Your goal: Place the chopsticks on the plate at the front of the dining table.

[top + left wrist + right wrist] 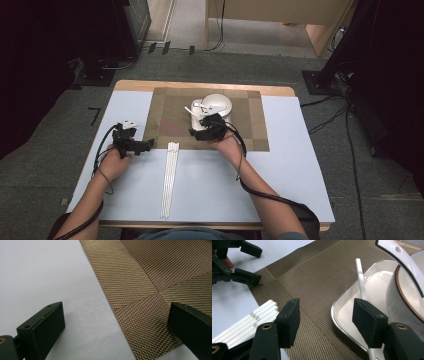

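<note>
- Your right tongs stand open; the chopstick leans loose in the tray (seemingly just placed).
- Left tongs wide, empty.
- Next: fetch another from the bundle.

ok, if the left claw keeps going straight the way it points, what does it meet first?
Probably the woven placemat: the left claw, open and empty, straddles the mat's near edge over the white table and points low across the weave. Nothing else stands in that line, though depth is hard to judge.

Glossy white tray, coarse woven placemat
</note>
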Demonstrator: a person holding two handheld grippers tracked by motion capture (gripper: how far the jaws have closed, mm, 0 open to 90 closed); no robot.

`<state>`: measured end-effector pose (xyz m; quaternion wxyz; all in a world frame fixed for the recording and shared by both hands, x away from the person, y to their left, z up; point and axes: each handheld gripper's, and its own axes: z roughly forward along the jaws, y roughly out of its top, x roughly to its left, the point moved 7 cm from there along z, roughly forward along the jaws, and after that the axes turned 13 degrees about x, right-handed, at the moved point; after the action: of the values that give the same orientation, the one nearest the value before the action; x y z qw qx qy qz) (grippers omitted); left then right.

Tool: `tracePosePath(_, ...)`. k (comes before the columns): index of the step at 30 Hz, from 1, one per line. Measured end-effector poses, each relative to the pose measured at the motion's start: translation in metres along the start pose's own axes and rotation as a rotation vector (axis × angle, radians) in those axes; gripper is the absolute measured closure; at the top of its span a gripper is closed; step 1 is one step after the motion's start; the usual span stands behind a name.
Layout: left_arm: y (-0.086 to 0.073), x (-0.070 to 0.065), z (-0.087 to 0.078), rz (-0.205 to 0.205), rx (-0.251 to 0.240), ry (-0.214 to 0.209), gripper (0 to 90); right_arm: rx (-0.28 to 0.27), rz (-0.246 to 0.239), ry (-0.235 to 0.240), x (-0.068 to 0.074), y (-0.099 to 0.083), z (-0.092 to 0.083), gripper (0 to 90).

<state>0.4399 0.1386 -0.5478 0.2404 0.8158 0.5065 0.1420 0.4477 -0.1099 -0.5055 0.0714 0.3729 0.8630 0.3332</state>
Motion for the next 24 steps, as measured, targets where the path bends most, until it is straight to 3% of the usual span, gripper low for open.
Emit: tracePosePath(24,0.000,0.000,0.000,0.001,0.007,-0.003,1.0,0.019,-0.034,0.005,0.034,-0.023,0.001,39.8)
